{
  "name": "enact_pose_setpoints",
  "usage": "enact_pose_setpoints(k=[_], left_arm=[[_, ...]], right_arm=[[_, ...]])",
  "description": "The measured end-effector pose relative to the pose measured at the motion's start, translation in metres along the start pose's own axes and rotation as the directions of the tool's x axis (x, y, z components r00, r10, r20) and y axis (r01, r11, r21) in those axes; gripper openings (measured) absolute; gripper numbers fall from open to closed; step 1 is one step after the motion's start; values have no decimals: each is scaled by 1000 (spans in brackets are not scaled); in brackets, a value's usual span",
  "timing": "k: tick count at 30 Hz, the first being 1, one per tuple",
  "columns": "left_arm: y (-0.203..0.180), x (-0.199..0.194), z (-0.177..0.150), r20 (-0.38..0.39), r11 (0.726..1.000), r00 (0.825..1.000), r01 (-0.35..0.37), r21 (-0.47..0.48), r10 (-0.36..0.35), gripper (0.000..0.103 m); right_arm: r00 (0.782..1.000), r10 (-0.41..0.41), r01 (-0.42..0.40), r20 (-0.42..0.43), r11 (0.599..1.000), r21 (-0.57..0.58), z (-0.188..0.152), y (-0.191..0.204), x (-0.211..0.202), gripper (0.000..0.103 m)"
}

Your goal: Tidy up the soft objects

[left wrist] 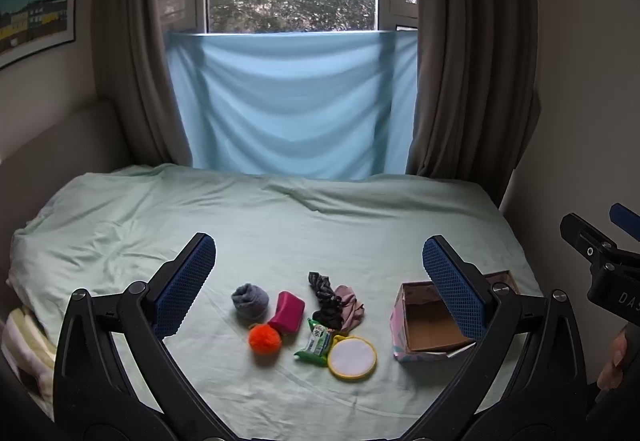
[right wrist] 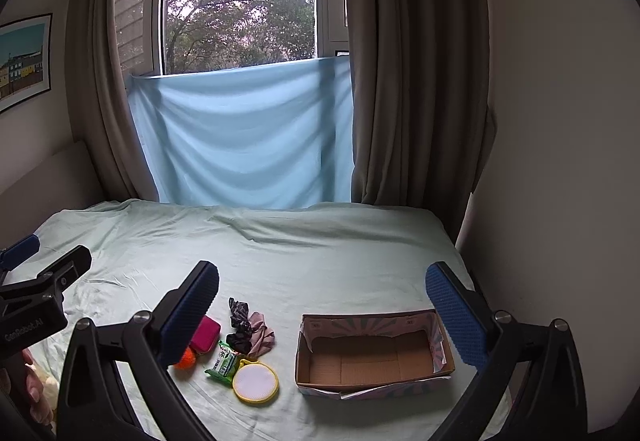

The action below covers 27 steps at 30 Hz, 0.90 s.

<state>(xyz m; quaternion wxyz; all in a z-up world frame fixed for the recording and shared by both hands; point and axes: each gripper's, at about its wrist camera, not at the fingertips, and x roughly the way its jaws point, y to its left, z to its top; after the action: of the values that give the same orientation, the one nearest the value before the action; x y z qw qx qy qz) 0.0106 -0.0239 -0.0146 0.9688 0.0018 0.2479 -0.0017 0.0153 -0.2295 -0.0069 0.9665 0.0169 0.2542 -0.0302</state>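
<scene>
Soft items lie in a cluster on the pale green bed sheet [left wrist: 280,225]: a rolled grey sock [left wrist: 250,301], a pink pouch [left wrist: 287,311], an orange pom-pom [left wrist: 264,338], a dark patterned cloth [left wrist: 326,297] beside a mauve cloth [left wrist: 350,307], a green tissue pack [left wrist: 317,341] and a round yellow-rimmed pad [left wrist: 352,357]. An open, empty cardboard box [right wrist: 372,357] stands to their right. My left gripper [left wrist: 318,273] is open above the cluster. My right gripper [right wrist: 322,301] is open, above the box and the cloths.
A blue sheet [left wrist: 288,101] hangs under the window between brown curtains [left wrist: 472,61]. A wall [right wrist: 560,161] runs along the bed's right side. A striped yellow cloth [left wrist: 24,341] lies at the bed's left edge.
</scene>
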Motion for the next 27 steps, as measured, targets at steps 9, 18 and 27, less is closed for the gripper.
enact_pose_setpoints(k=[9, 18, 27], left_arm=[[0, 1, 3, 1, 1000, 1000, -7, 3, 7, 103], [3, 2, 5, 1, 1000, 1000, -9, 2, 9, 103], [3, 3, 5, -1, 1000, 1000, -11, 3, 11, 103]], right_arm=[[1000, 9, -9, 7, 1000, 2, 3, -2, 4, 103], [1000, 13, -13, 0, 1000, 6, 3, -3, 8, 103], [1000, 18, -18, 7, 1000, 15, 5, -4, 7, 103]])
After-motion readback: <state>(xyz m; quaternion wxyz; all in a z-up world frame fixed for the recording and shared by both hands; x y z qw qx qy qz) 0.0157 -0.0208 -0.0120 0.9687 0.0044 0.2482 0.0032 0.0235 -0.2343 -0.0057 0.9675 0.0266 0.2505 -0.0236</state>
